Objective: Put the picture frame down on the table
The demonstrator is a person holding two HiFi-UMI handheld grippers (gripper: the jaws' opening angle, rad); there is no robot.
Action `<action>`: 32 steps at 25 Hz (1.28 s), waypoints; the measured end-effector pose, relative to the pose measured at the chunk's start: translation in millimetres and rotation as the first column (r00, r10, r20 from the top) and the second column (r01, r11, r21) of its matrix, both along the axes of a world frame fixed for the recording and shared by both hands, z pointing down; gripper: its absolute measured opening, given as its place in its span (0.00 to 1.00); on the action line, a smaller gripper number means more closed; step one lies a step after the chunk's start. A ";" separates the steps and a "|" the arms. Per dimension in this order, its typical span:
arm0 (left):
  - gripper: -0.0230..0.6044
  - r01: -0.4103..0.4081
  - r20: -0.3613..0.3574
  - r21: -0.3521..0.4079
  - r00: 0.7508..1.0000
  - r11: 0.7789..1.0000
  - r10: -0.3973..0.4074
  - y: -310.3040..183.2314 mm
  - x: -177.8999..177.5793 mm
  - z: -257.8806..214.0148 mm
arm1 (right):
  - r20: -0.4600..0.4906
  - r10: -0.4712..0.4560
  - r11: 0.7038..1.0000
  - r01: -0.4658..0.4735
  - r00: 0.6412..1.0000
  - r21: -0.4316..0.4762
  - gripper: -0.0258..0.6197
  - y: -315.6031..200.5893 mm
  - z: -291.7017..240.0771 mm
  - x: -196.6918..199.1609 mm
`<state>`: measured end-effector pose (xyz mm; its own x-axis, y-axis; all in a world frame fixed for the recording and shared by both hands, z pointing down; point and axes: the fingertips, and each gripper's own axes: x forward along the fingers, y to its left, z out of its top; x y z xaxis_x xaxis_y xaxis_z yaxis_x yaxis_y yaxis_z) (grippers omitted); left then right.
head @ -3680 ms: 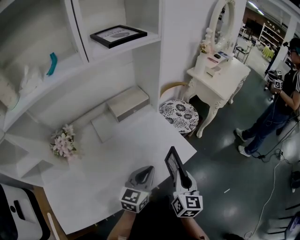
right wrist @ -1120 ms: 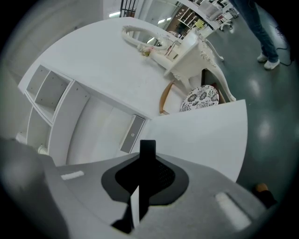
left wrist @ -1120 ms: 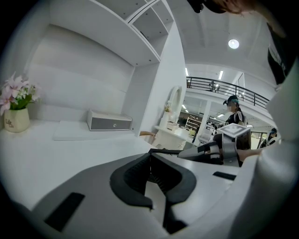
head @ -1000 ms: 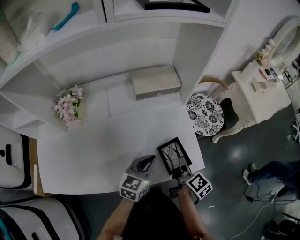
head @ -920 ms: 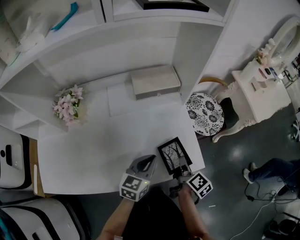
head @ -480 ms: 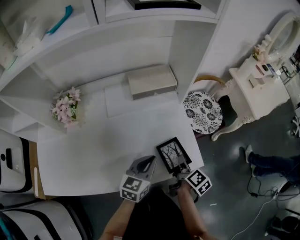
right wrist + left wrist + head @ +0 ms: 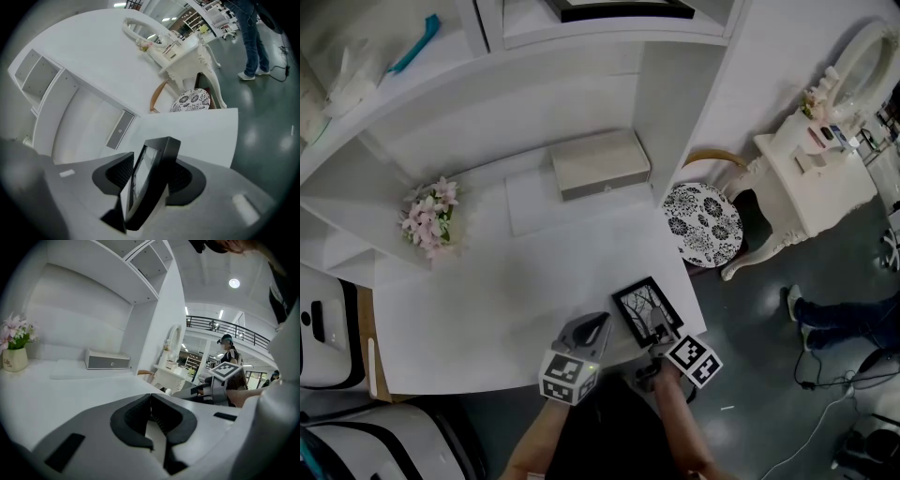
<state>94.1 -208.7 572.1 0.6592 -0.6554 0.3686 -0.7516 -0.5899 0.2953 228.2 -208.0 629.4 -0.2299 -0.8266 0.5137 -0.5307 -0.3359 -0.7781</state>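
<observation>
The right gripper [image 7: 660, 330] has just been opening its jaws. The frame [image 7: 645, 307] sits between them with a gap at one pad, so I judge it released. It lies face up at the near right corner of the table [image 7: 516, 281], close to the edge. The step is the letting go. Next, the gripper should back straight out without dragging the frame off. Only the right gripper view shows that gap, and only the head view shows the corner. The left gripper [image 7: 600, 322] is closed and empty.
</observation>
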 end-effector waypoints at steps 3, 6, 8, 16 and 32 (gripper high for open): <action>0.06 -0.004 -0.001 -0.006 1.000 1.000 0.004 1.5 1.2 0.5 | -0.029 -0.023 0.998 0.021 0.999 -0.064 0.43 1.8 8.7 -1.1; 0.06 -0.008 -0.001 -0.009 1.000 1.000 0.008 2.6 1.1 1.4 | -0.085 -0.046 0.990 0.034 0.995 -0.138 0.51 5.7 17.3 -0.8; 0.06 -0.009 -0.001 -0.007 1.000 1.000 0.009 2.9 0.7 2.4 | -0.112 -0.056 0.986 0.037 0.992 -0.164 0.55 6.9 19.3 -0.9; 0.06 -0.016 -0.013 -0.009 1.000 1.000 0.016 2.0 -1.0 0.7 | -0.182 -0.074 0.971 0.029 0.980 -0.238 0.65 11.4 25.4 1.1; 0.06 -0.074 -0.025 -0.001 0.997 0.997 0.073 7.7 1.6 -4.5 | -0.159 -0.014 0.971 -0.025 0.987 -0.237 0.65 30.9 20.2 6.2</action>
